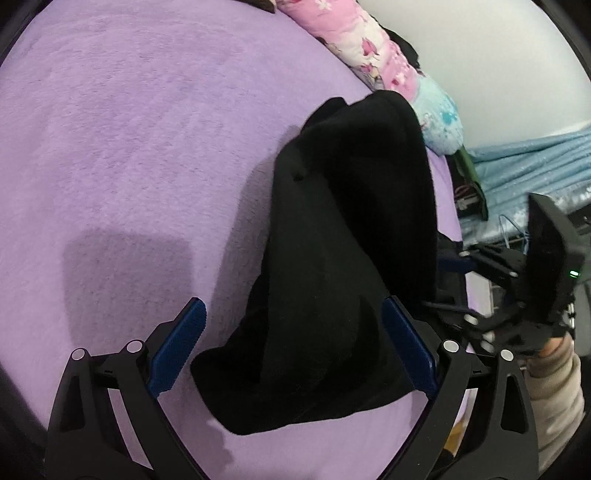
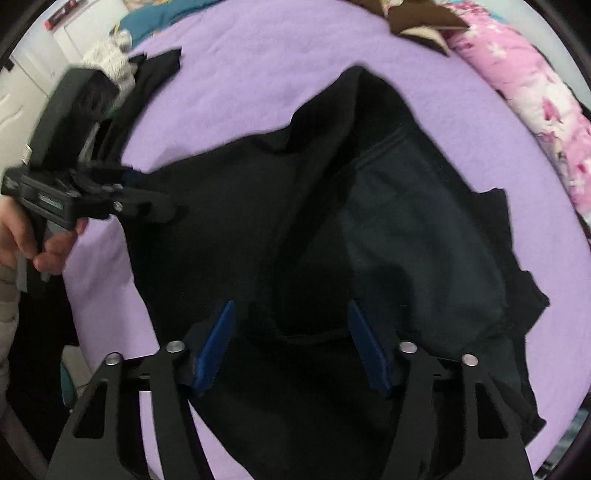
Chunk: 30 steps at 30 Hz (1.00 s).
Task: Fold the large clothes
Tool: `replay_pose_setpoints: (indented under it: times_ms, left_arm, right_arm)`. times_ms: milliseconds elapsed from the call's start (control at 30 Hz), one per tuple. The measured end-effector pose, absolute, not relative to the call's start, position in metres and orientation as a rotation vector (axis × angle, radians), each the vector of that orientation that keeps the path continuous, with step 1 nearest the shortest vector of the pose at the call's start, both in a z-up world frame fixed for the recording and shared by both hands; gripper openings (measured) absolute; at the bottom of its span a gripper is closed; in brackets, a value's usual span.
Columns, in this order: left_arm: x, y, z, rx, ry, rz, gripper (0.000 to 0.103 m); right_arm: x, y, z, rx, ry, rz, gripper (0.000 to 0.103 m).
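Note:
A large black garment [image 1: 351, 240] lies bunched in a long heap on the purple blanket [image 1: 129, 147]. My left gripper [image 1: 291, 302] stands wide open, with the near end of the heap between its blue pads [image 1: 177, 347]. My right gripper [image 1: 461, 266] shows at the right edge, at the far side of the cloth. In the right wrist view the garment [image 2: 369, 206] spreads wider, its lining showing. My right gripper [image 2: 291, 304] points down over it, pads apart, with a fold of cloth between them. The left gripper [image 2: 147, 192], held in a hand, sits at the garment's left edge.
A pink flowered quilt [image 1: 369, 48] [image 2: 535, 110] runs along the blanket's far edge. Another dark piece of clothing [image 2: 159, 70] lies at the far left corner. Blue fabric [image 1: 535, 166] hangs beyond the bed. Cardboard [image 2: 424, 22] sits at the top edge.

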<state>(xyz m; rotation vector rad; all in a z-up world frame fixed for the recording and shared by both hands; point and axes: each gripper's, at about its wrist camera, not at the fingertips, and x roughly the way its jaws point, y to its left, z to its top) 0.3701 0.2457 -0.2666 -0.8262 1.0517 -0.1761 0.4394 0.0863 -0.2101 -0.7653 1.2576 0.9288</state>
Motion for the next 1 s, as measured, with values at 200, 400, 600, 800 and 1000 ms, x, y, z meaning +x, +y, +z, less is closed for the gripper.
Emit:
replay_pose_setpoints:
  times_ms: [200, 400, 600, 800, 1000]
  left_arm:
    - [0.371, 0.243, -0.27, -0.811, 1.081, -0.2, 0.092]
    - [0.374, 0.246, -0.271, -0.83, 1.076, -0.203, 0.092]
    - [0.372, 0.243, -0.27, -0.783, 1.092, -0.193, 0.092]
    - [0.379, 0.239, -0.269, -0.752, 1.101, -0.176, 0.092]
    - [0.384, 0.233, -0.268, -0.687, 1.118, -0.162, 0.093]
  right_arm:
    - [0.456, 0.083, -0.214, -0.765, 1.328, 0.896, 0.005]
    - [0.473, 0.098, -0.176, -0.807, 1.244, 0.835, 0.005]
    - [0.524, 0.108, -0.156, -0.831, 1.19, 0.676, 0.005]
    - [0.569, 0.1, -0.198, -0.745, 1.258, 0.566, 0.005]
    - [0.561, 0.102, -0.255, -0.79, 1.287, 0.528, 0.018]
